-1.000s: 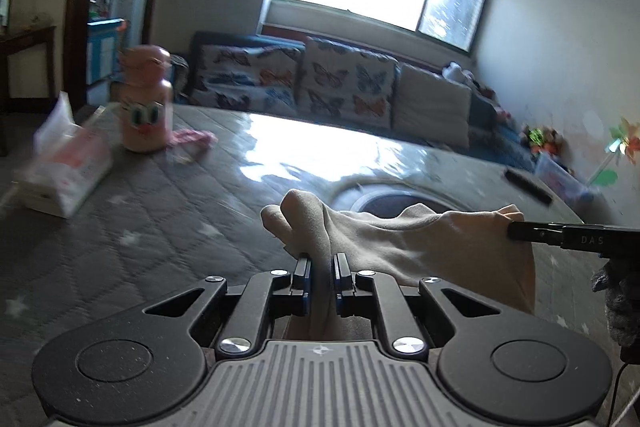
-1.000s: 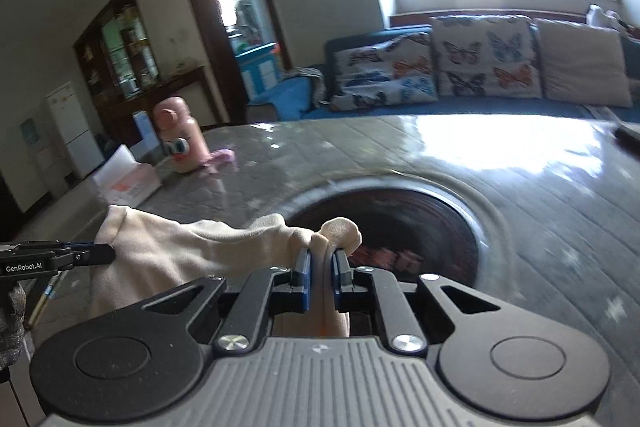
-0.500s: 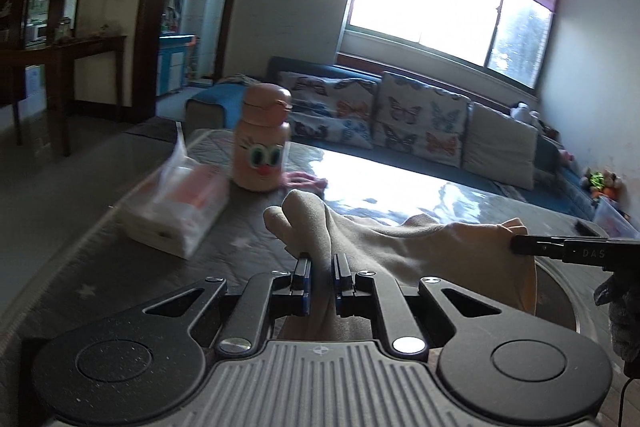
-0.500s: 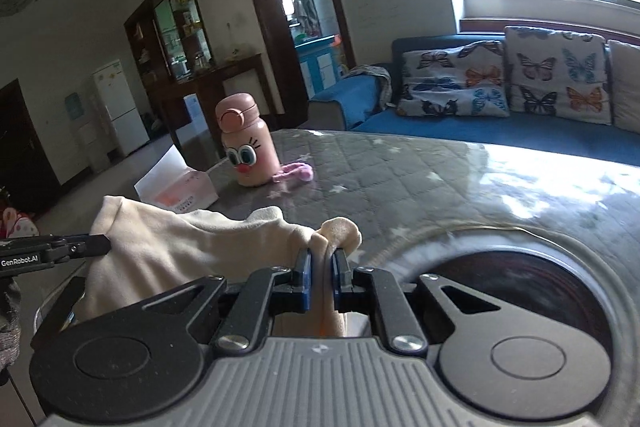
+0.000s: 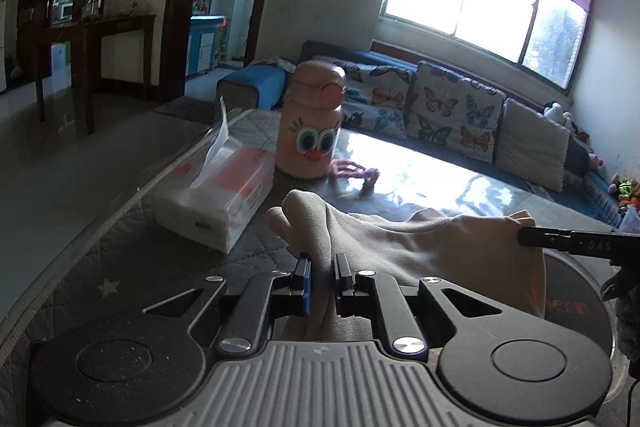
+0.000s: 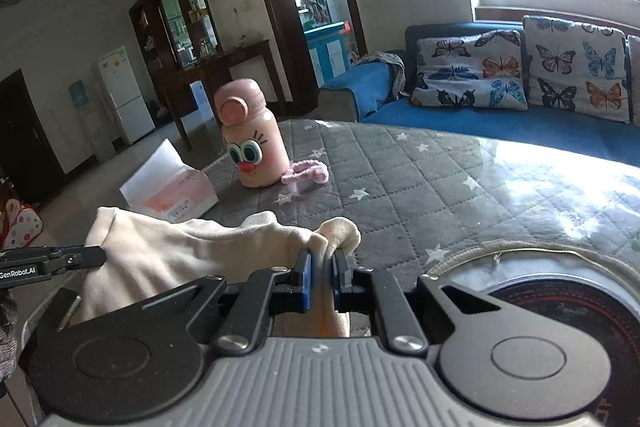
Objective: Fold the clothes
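While the cream garment (image 5: 424, 247) is held stretched above the worktop (image 6: 400, 179), the left tongs (image 5: 320, 273) and right tongs (image 6: 320, 277) are clamped on opposite ends. Both have been raised since earlier; laying down is judged next.

Garment (image 5: 420, 239): soft matt cream cloth. Table cover (image 6: 400, 179): grey quilted fabric under glossy clear film. Bottle (image 6: 250, 143): smooth pink plastic. Gripper (image 5: 320, 273): matt black body.
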{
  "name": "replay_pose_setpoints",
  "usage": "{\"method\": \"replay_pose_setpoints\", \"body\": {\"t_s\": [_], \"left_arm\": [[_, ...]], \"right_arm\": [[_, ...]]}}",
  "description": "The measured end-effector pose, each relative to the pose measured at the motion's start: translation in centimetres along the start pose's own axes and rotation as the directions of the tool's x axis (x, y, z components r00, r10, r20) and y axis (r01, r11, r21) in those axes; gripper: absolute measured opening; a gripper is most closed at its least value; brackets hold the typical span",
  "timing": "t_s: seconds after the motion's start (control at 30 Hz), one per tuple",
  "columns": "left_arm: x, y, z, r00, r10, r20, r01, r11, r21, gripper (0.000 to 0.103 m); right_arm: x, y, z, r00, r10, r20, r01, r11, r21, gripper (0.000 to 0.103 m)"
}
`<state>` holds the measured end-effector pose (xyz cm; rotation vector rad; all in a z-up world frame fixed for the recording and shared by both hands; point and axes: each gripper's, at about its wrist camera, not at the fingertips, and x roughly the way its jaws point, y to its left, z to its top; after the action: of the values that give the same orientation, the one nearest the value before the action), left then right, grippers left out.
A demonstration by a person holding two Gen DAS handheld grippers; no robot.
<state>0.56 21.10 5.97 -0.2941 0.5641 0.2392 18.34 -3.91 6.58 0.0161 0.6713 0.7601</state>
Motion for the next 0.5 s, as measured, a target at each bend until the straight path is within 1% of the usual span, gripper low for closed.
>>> {"method": "replay_pose_setpoints", "body": {"t_s": [0.2,0.33,0.4,0.43,0.5], "left_arm": [[1.6,0.5,-0.6,0.999,0.025,-0.039,-0.025,1.0,0.002,0.012],[2.5,0.7,-0.9,0.997,0.052,-0.065,-0.051,0.999,0.009,0.017],[2.9,0.9,-1.1,0.995,0.067,-0.074,-0.066,0.998,0.014,0.016],[3.1,0.9,-1.2,0.994,0.074,-0.078,-0.073,0.997,0.016,0.018],[3.1,0.9,-1.1,0.994,0.078,-0.074,-0.076,0.997,0.022,0.026]], "right_arm": [[1.6,-0.3,-0.1,1.0,-0.016,-0.023,0.016,1.0,-0.006,0.009],[3.1,-0.6,0.0,0.998,-0.031,-0.046,0.031,0.999,-0.009,0.01],[4.0,-0.7,-0.1,0.997,-0.042,-0.065,0.041,0.999,-0.013,0.011],[4.3,-0.8,-0.2,0.996,-0.052,-0.069,0.051,0.999,-0.015,0.011],[4.5,-1.0,-0.3,0.995,-0.064,-0.072,0.063,0.998,-0.018,0.013]]}}
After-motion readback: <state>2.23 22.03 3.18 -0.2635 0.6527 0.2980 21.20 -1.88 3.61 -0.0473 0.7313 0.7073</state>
